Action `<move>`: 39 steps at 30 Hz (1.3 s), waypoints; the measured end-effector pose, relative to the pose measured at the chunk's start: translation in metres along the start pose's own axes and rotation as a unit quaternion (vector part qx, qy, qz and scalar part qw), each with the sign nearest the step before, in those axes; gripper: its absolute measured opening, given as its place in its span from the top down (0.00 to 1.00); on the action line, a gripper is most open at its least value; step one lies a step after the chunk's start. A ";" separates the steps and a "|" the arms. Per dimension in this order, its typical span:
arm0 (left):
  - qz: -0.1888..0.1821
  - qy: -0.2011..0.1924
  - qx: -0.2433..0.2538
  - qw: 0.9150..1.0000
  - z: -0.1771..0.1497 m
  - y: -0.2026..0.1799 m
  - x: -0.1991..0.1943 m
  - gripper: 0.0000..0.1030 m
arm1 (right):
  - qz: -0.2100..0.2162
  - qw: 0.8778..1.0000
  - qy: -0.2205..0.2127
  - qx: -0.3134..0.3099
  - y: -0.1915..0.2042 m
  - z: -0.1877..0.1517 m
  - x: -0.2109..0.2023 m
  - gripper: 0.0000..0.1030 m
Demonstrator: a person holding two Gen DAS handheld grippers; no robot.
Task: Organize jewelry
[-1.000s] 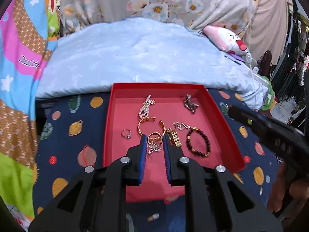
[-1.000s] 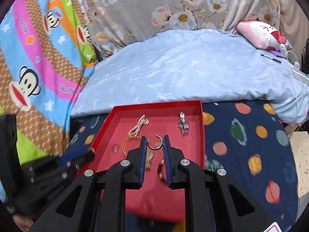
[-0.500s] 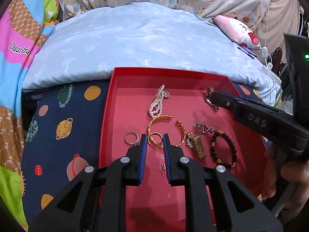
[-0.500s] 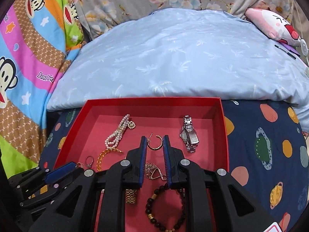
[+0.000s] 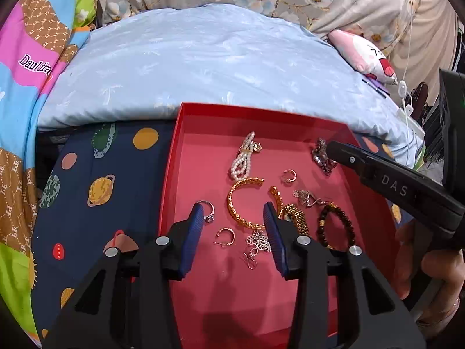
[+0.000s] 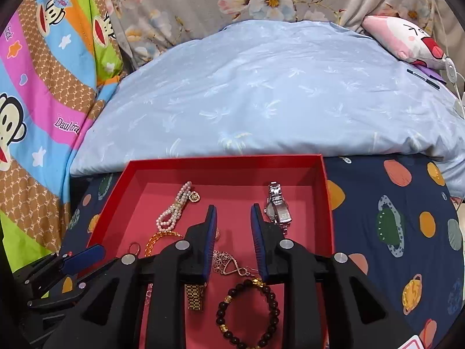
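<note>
A red tray (image 5: 171,174) (image 6: 325,203) holds a pearl bracelet (image 5: 244,157), a gold bangle (image 5: 234,203), a ring (image 5: 207,210), a dark bead bracelet (image 6: 247,311) and a silver watch (image 6: 277,209). My left gripper (image 5: 234,215) hangs low over the tray's near left part with its jaws opening. A small hoop earring (image 5: 225,236) lies loose between them, touching neither pad. My right gripper (image 6: 234,212) is also opening, just left of the watch, with only bare tray floor between its tips. A thin pendant chain (image 6: 228,264) lies under its fingers.
The tray rests on a navy planet-print cloth (image 5: 96,192) (image 6: 392,232). Behind it bulges a pale blue quilt (image 6: 261,101), with a pink plush toy (image 6: 407,37) at the far right. A person's hand (image 5: 436,267) grips the right tool.
Both grippers came down and closer over the tray, then stopped. Both pairs of jaws have spread, the left much wider. The hoop earring now lies free between the left fingers.
</note>
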State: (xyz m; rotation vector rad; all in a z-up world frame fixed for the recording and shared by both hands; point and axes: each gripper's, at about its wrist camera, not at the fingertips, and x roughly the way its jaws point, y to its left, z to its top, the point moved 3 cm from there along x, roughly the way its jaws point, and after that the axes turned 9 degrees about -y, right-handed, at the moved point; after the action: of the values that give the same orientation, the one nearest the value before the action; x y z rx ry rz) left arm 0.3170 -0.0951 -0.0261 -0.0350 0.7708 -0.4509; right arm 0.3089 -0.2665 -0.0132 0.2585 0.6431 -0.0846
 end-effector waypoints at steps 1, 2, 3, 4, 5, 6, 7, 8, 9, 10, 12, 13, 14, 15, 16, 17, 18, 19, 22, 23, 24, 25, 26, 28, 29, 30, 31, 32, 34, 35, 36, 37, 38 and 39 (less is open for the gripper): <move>-0.001 -0.002 0.000 1.000 0.001 0.000 -0.002 0.59 | 0.000 1.000 -0.003 0.002 -0.001 0.001 -0.003 0.77; -0.001 -0.005 0.001 1.000 0.002 -0.001 -0.005 0.59 | 0.000 1.000 -0.007 0.005 -0.002 0.002 -0.007 0.76; -0.001 -0.009 0.002 1.000 0.003 -0.002 -0.008 0.59 | 0.001 1.000 -0.009 0.007 -0.003 0.003 -0.011 0.76; -0.001 -0.011 0.004 1.000 0.004 -0.003 -0.011 0.59 | 0.001 1.000 -0.014 0.010 -0.005 0.003 -0.018 0.75; 0.000 -0.014 0.005 1.000 0.004 -0.004 -0.014 0.59 | -0.001 1.000 -0.018 0.012 -0.005 0.003 -0.023 0.75; 0.002 -0.017 0.008 1.000 0.005 -0.005 -0.017 0.59 | -0.003 1.000 -0.023 0.011 -0.006 0.003 -0.031 0.72; 0.005 -0.020 0.011 1.000 0.004 -0.006 -0.021 0.59 | -0.005 1.000 -0.027 0.009 -0.005 0.002 -0.036 0.69; 0.008 -0.023 0.015 1.000 0.004 -0.008 -0.024 0.59 | -0.008 0.999 -0.030 0.007 -0.005 0.000 -0.042 0.68; 0.011 -0.024 0.019 0.999 0.003 -0.009 -0.028 0.59 | -0.011 0.999 -0.031 0.004 -0.004 -0.003 -0.049 0.66; 0.012 -0.026 0.022 0.999 0.002 -0.010 -0.031 0.59 | -0.011 0.999 -0.032 0.002 -0.004 -0.005 -0.053 0.66; 0.015 -0.030 0.028 0.999 -0.002 -0.014 -0.038 0.59 | -0.012 0.999 -0.033 -0.003 -0.002 -0.010 -0.061 0.65; 0.020 -0.031 0.031 0.999 -0.003 -0.015 -0.041 0.59 | -0.016 0.999 -0.035 -0.007 0.000 -0.014 -0.068 0.64; 0.026 -0.033 0.034 0.999 -0.005 -0.017 -0.044 0.59 | -0.018 0.999 -0.037 -0.009 0.001 -0.017 -0.072 0.63; 0.033 -0.036 0.041 0.998 -0.008 -0.019 -0.048 0.59 | -0.019 0.999 -0.040 -0.010 0.002 -0.020 -0.078 0.61; 0.037 -0.038 0.045 0.998 -0.010 -0.021 -0.051 0.59 | -0.020 0.999 -0.042 -0.010 0.003 -0.024 -0.083 0.59; 0.040 -0.040 0.048 0.997 -0.013 -0.023 -0.054 0.59 | -0.020 0.999 -0.044 -0.010 0.004 -0.028 -0.089 0.59; 0.044 -0.042 0.051 0.997 -0.016 -0.026 -0.058 0.59 | -0.020 0.999 -0.045 -0.010 0.005 -0.031 -0.094 0.59; 0.049 -0.043 0.054 0.996 -0.018 -0.027 -0.061 0.59 | -0.021 0.999 -0.047 -0.010 0.006 -0.036 -0.100 0.59; 0.059 -0.048 0.060 0.995 -0.026 -0.033 -0.071 0.59 | -0.025 0.998 -0.052 -0.011 0.009 -0.049 -0.113 0.58; 0.059 -0.048 0.060 0.995 -0.028 -0.034 -0.073 0.59 | -0.029 0.998 -0.054 -0.012 0.010 -0.054 -0.119 0.58; 0.060 -0.048 0.060 0.995 -0.031 -0.037 -0.077 0.59 | -0.032 0.998 -0.055 -0.013 0.011 -0.056 -0.122 0.57; 0.063 -0.050 0.061 0.995 -0.035 -0.039 -0.080 0.59 | -0.036 0.998 -0.058 -0.014 0.011 -0.061 -0.127 0.55; 0.064 -0.051 0.062 0.995 -0.036 -0.041 -0.082 0.59 | -0.039 0.997 -0.060 -0.014 0.012 -0.065 -0.132 0.54; 0.068 -0.053 0.063 0.994 -0.041 -0.045 -0.088 0.59 | -0.044 0.997 -0.065 -0.012 0.012 -0.075 -0.140 0.53; 0.068 -0.054 0.064 0.994 -0.044 -0.047 -0.090 0.59 | -0.047 0.997 -0.067 -0.014 0.013 -0.079 -0.143 0.53; 0.071 -0.055 0.063 0.994 -0.046 -0.048 -0.091 0.59 | -0.052 0.996 -0.068 -0.016 0.013 -0.083 -0.146 0.52; 0.074 -0.056 0.063 0.994 -0.048 -0.050 -0.093 0.59 | -0.056 0.996 -0.069 -0.016 0.014 -0.085 -0.147 0.51; 0.075 -0.056 0.063 0.994 -0.050 -0.051 -0.093 0.57 | -0.058 0.996 -0.070 -0.015 0.014 -0.089 -0.149 0.49; 0.081 -0.057 0.059 0.993 -0.054 -0.053 -0.095 0.50 | -0.058 0.996 -0.069 -0.009 0.014 -0.094 -0.151 0.46; 0.085 -0.059 0.059 0.993 -0.055 -0.053 -0.096 0.45 | -0.059 0.996 -0.069 -0.007 0.014 -0.097 -0.152 0.46; 0.089 -0.061 0.059 0.992 -0.057 -0.054 -0.097 0.44 | -0.061 0.996 -0.068 -0.007 0.014 -0.101 -0.153 0.44; 0.092 -0.063 0.060 0.992 -0.058 -0.054 -0.097 0.42 | -0.063 0.996 -0.068 -0.007 0.015 -0.103 -0.153 0.43; 0.096 -0.064 0.059 0.992 -0.060 -0.054 -0.097 0.42 | -0.066 0.996 -0.067 -0.006 0.016 -0.105 -0.153 0.43; 0.100 -0.066 0.058 0.991 -0.061 -0.053 -0.097 0.42 | -0.068 0.995 -0.066 -0.005 0.016 -0.108 -0.153 0.43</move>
State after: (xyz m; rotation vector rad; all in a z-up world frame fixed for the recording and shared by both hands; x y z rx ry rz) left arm 0.1943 -0.0957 0.0049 0.1195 0.6103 -0.2986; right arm 0.1271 -0.2231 -0.0007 0.1973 0.5285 -0.2267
